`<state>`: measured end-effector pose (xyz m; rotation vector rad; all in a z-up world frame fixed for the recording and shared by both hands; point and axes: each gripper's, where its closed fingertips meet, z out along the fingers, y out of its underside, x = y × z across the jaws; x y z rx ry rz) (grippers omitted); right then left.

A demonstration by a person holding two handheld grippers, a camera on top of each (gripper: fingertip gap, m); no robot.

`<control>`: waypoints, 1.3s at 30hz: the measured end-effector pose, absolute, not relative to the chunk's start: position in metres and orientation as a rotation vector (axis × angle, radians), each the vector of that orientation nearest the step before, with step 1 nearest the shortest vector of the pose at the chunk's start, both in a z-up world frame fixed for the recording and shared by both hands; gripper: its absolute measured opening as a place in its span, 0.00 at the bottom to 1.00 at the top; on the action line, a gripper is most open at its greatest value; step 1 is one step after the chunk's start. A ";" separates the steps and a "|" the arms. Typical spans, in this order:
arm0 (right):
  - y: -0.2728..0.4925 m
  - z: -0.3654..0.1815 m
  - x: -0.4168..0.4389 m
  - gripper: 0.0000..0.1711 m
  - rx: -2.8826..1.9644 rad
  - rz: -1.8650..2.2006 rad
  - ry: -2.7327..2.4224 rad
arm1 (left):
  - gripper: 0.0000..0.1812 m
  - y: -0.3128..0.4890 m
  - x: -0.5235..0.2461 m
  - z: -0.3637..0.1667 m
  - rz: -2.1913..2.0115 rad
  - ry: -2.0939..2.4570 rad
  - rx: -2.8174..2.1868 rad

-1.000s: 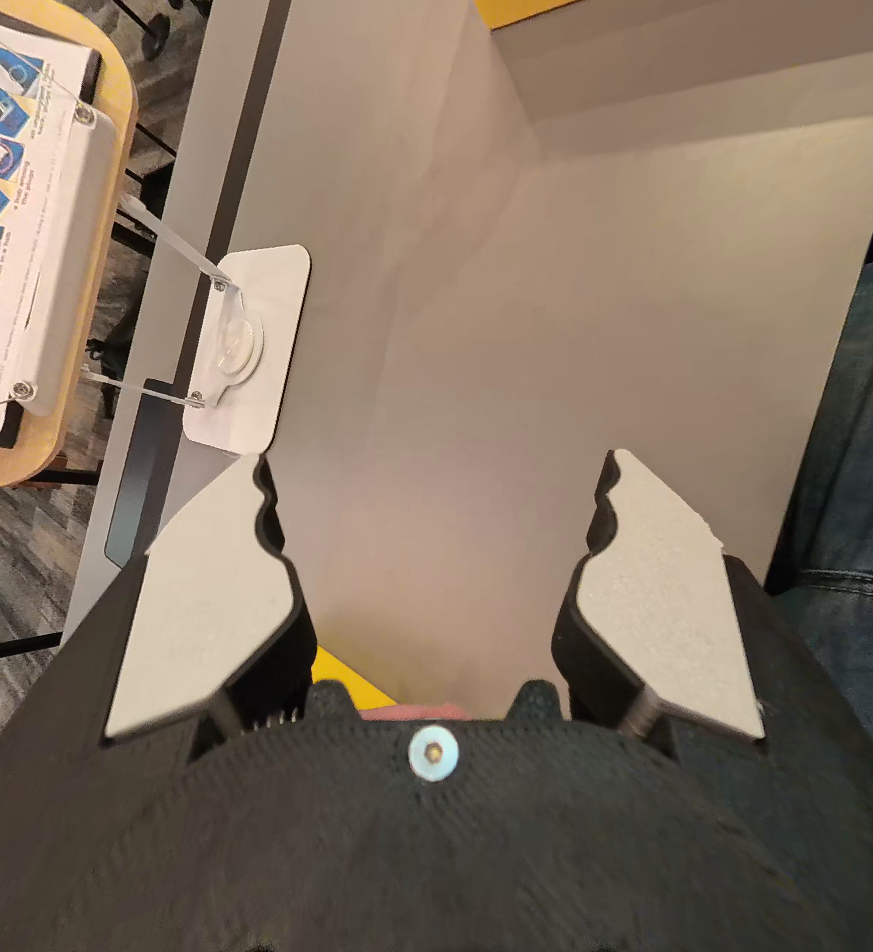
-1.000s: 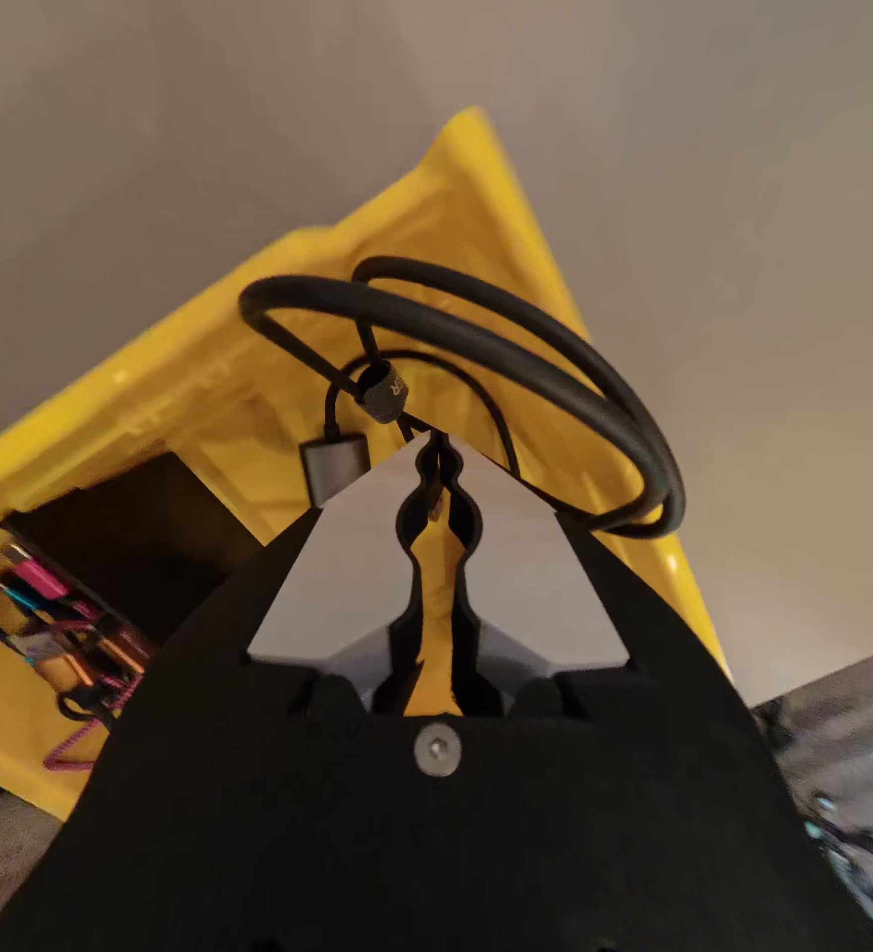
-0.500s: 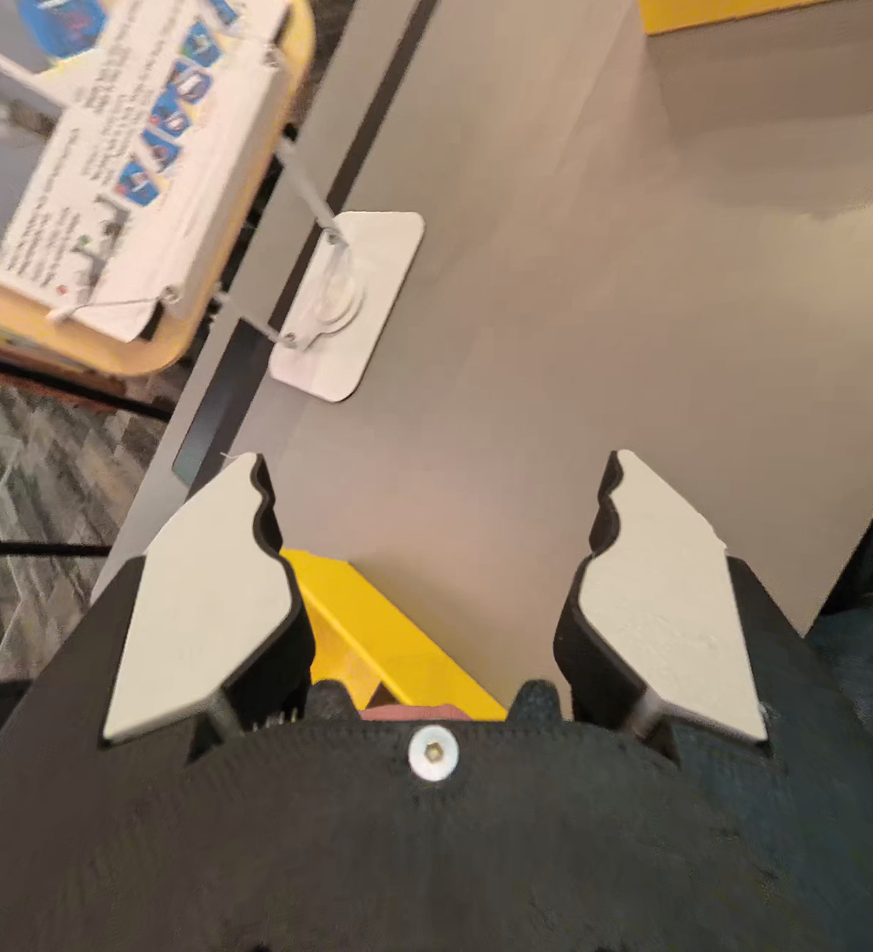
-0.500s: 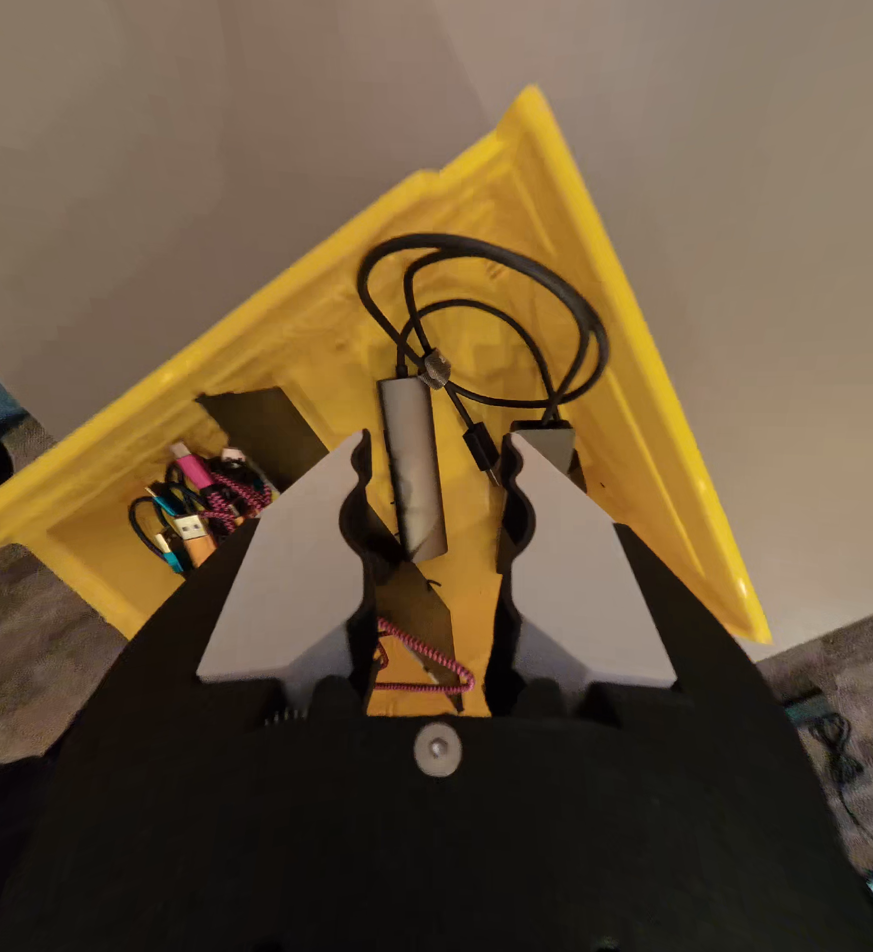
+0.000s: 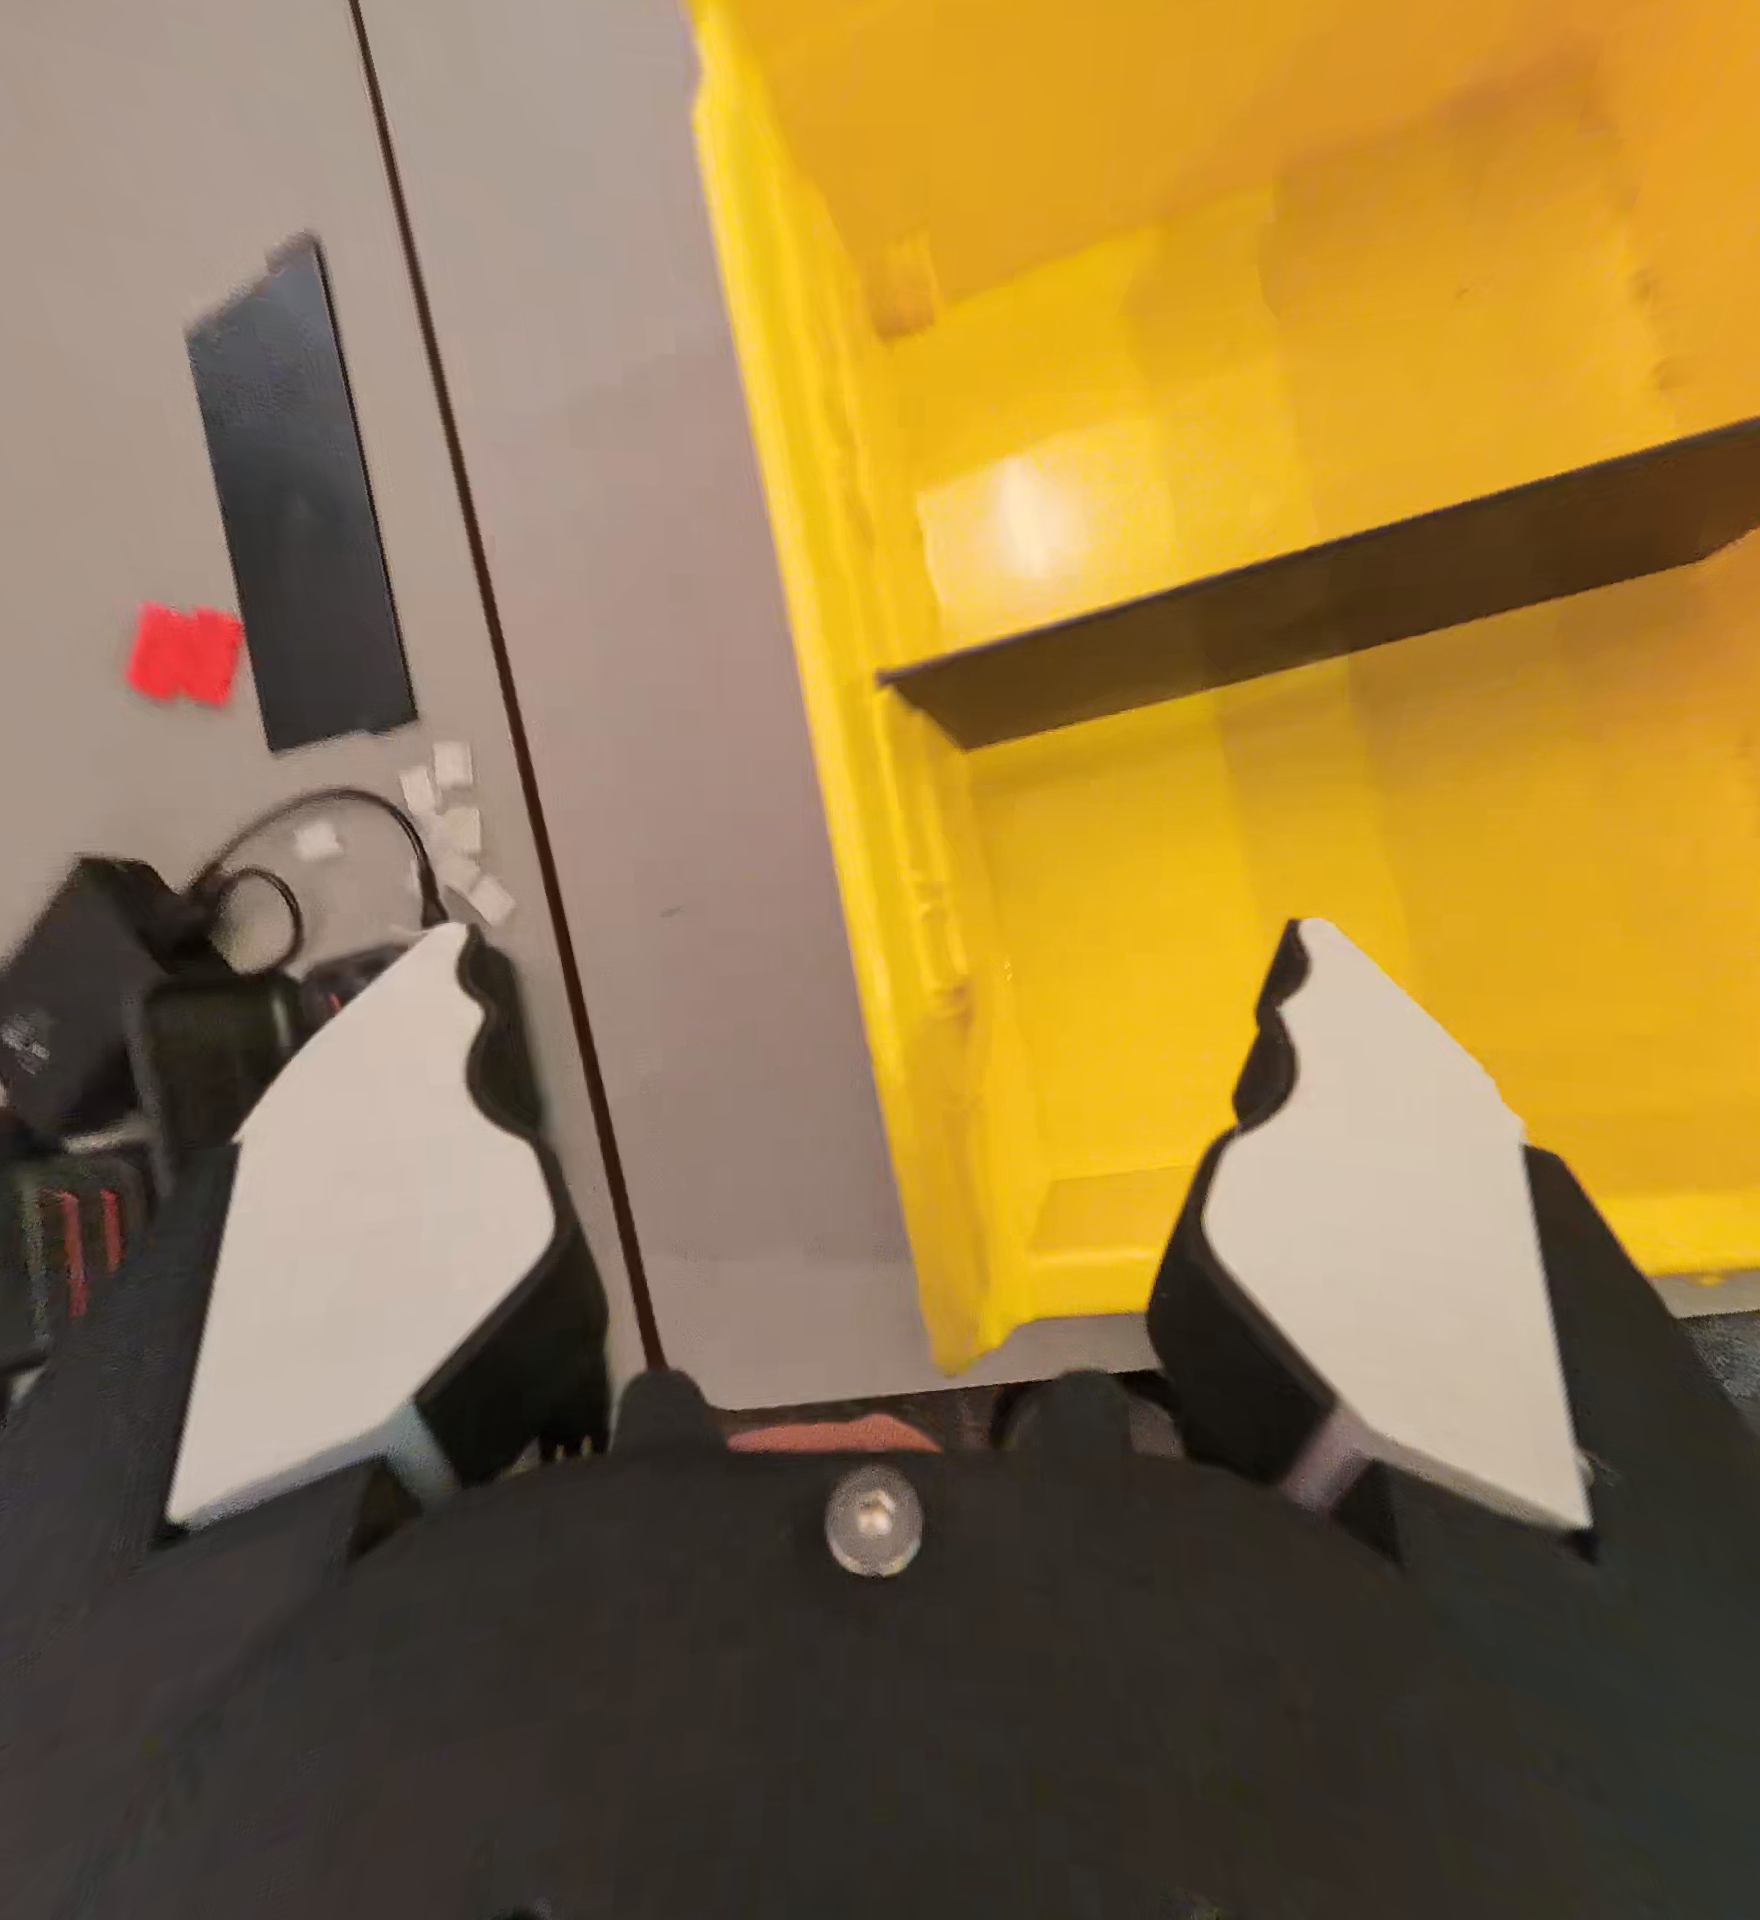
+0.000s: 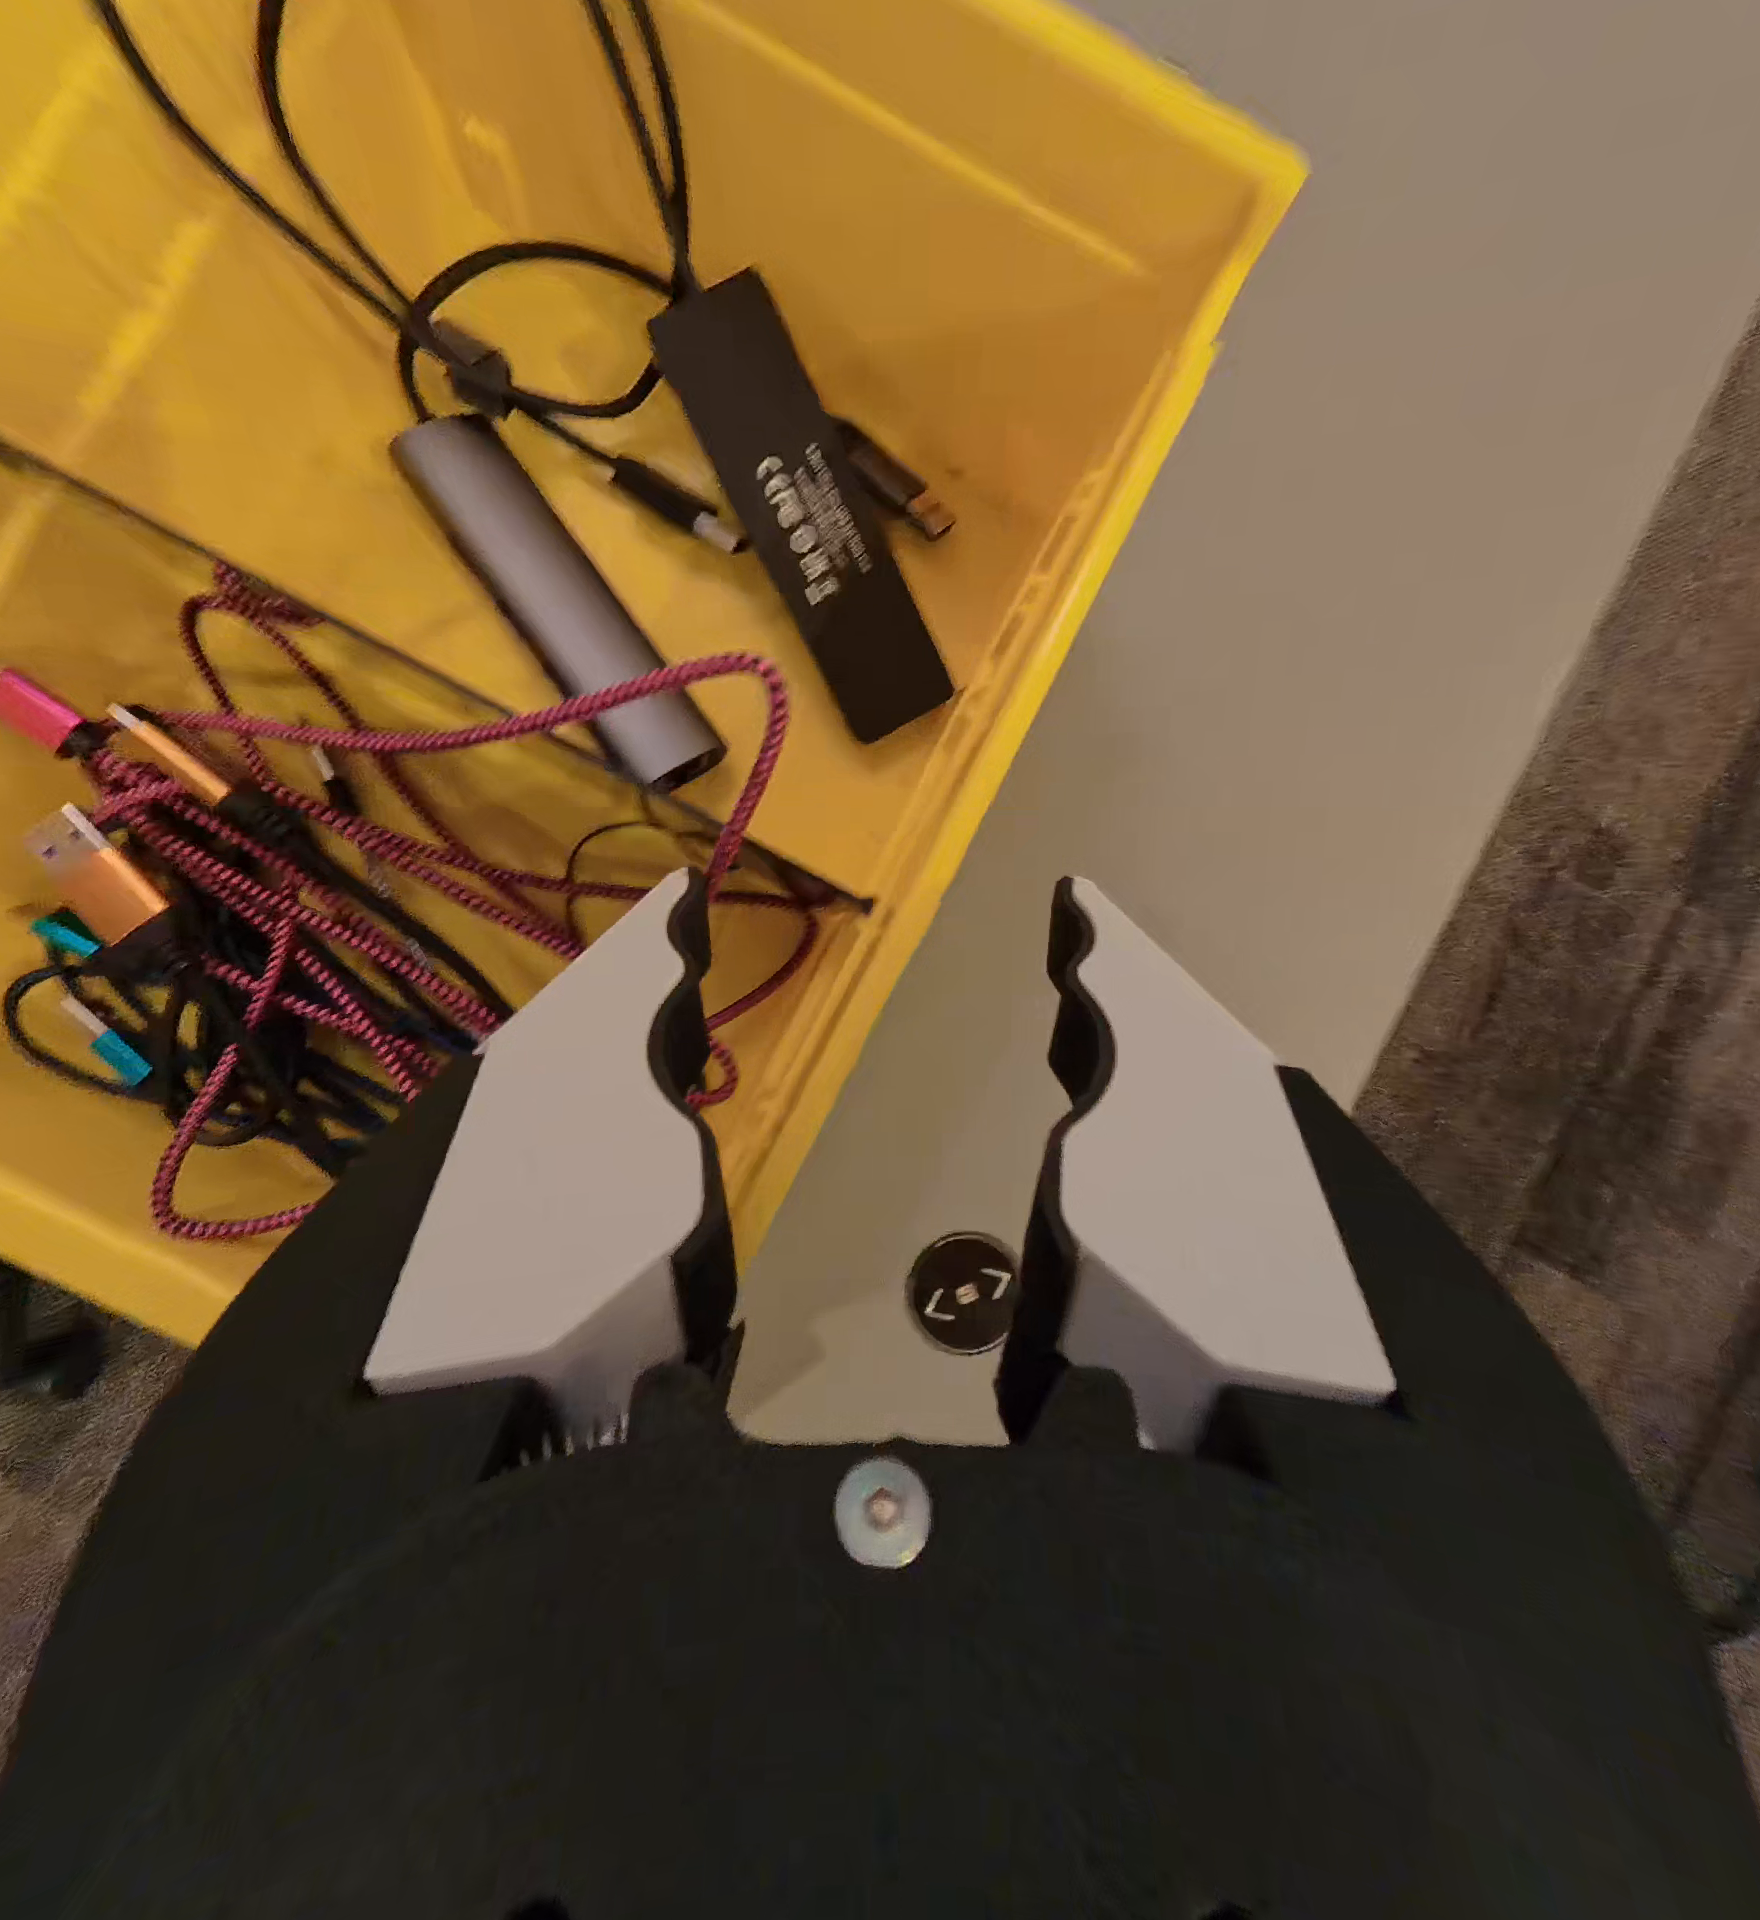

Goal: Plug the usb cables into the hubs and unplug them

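Observation:
In the right wrist view a yellow bin (image 6: 1063, 582) holds a grey hub (image 6: 554, 613) and a black hub (image 6: 803, 499) with black leads in its far section. A tangle of pink braided and black USB cables (image 6: 263, 935) with pink, orange and teal plugs fills the near section. My right gripper (image 6: 876, 894) is open and empty, above the bin's right rim. In the left wrist view a yellow bin (image 5: 855, 727) with a black divider (image 5: 1375, 582) shows bare compartments. My left gripper (image 5: 876, 935) is open and empty over the bin's left rim.
A grey table (image 5: 647, 727) carries the bin. To its left lie a black flat panel (image 5: 294, 499), a red tag (image 5: 185, 655) and dark gear with a cable (image 5: 128, 987). A round black button (image 6: 964, 1291) sits in the table near its edge; carpet (image 6: 1634, 831) lies beyond. My hands' fingertips stand some 90 cm from each other.
My right gripper has opened, let go of the black lead and pulled back; the hubs lie in the bin. My left gripper has swung from the bare table to over a yellow bin.

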<state>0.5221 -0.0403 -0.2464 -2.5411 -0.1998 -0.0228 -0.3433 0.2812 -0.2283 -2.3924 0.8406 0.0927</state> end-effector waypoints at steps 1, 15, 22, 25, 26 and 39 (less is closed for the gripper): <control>-0.044 -0.252 0.517 0.37 -2.559 0.013 -0.209 | 0.70 0.282 -0.352 -0.236 0.079 0.809 -2.418; -0.019 -0.290 0.480 0.20 -2.593 0.110 -0.138 | 0.07 0.254 -0.335 -0.300 -0.270 0.915 -2.634; 0.040 -0.291 0.406 0.16 -2.560 0.216 -0.179 | 0.05 0.256 -0.325 -0.292 -0.338 0.828 -2.537; 0.069 -0.290 0.364 0.18 -2.546 0.279 -0.212 | 0.05 0.261 -0.323 -0.283 -0.376 0.748 -2.490; 0.079 -0.289 0.348 0.19 -2.538 0.319 -0.213 | 0.05 0.262 -0.324 -0.278 -0.384 0.721 -2.476; 0.189 -0.261 0.108 0.50 -2.201 0.960 -0.081 | 0.05 0.235 -0.348 -0.202 -0.493 0.517 -2.265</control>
